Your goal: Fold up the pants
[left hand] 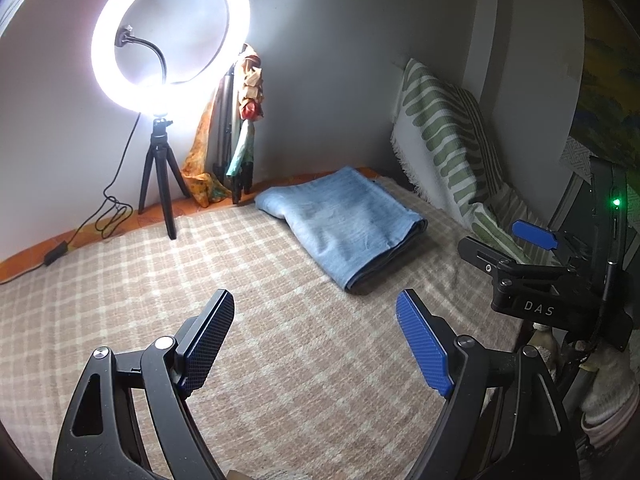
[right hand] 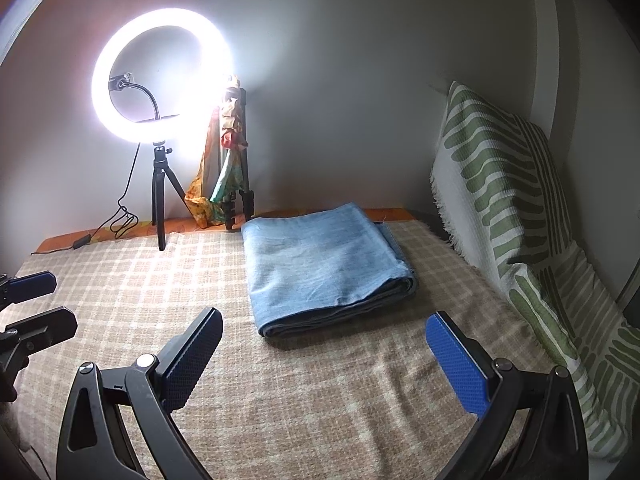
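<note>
Light blue denim pants (left hand: 344, 222) (right hand: 324, 268) lie folded into a thick rectangle on the checked beige blanket (left hand: 200, 280) (right hand: 320, 392), toward the far side near the wall. My left gripper (left hand: 316, 308) hovers over the blanket in front of the pants and to their left, open and holding nothing. My right gripper (right hand: 324, 328) stands just short of the pants' near fold, open, with nothing between its fingers. In the left wrist view the right gripper (left hand: 516, 240) shows at the right edge; in the right wrist view the left gripper (right hand: 40, 300) shows at the left edge.
A lit ring light (left hand: 170, 28) (right hand: 160, 76) on a small black tripod stands at the far left by the wall, its cable (left hand: 108, 216) trailing on the bed edge. A folded tripod draped with coloured scarves (left hand: 240, 128) leans beside it. A green-and-white patterned cushion (right hand: 512, 200) lines the right side.
</note>
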Tool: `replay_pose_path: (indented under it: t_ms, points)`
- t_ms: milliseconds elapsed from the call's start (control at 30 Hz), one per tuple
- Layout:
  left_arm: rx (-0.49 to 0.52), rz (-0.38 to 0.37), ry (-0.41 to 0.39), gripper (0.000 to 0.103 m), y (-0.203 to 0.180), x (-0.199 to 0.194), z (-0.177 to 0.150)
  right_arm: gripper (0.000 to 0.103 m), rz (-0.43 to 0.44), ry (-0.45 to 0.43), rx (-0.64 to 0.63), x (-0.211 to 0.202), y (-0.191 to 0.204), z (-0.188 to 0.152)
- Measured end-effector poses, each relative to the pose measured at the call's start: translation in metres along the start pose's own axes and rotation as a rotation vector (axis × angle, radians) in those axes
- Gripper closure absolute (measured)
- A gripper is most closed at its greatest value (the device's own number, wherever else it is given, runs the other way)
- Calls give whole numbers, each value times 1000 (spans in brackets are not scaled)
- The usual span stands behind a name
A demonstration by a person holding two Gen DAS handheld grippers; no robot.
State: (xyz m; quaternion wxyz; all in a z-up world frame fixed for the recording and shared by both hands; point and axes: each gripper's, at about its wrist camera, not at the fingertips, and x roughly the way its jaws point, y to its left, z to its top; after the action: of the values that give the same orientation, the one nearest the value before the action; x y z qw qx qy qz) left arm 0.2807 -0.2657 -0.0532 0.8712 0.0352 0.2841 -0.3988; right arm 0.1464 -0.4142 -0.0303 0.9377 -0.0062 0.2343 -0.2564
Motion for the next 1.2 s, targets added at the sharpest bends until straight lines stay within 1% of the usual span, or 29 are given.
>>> replay_pose_path:
  t_ms: [333, 767, 1067, 1200]
  points:
    - [22, 17, 1, 20, -2, -2, -1, 0, 5, 1, -9, 1, 5, 2]
    - [27, 15, -4, 20, -3, -3, -1, 0, 12, 1, -10, 2, 7, 0]
    - [38, 15, 17, 20, -4, -2, -1, 0, 8, 1, -9, 1, 9, 0]
    - [16, 8, 29, 20, -1, 0, -1, 0, 7, 2, -8, 1, 9, 0]
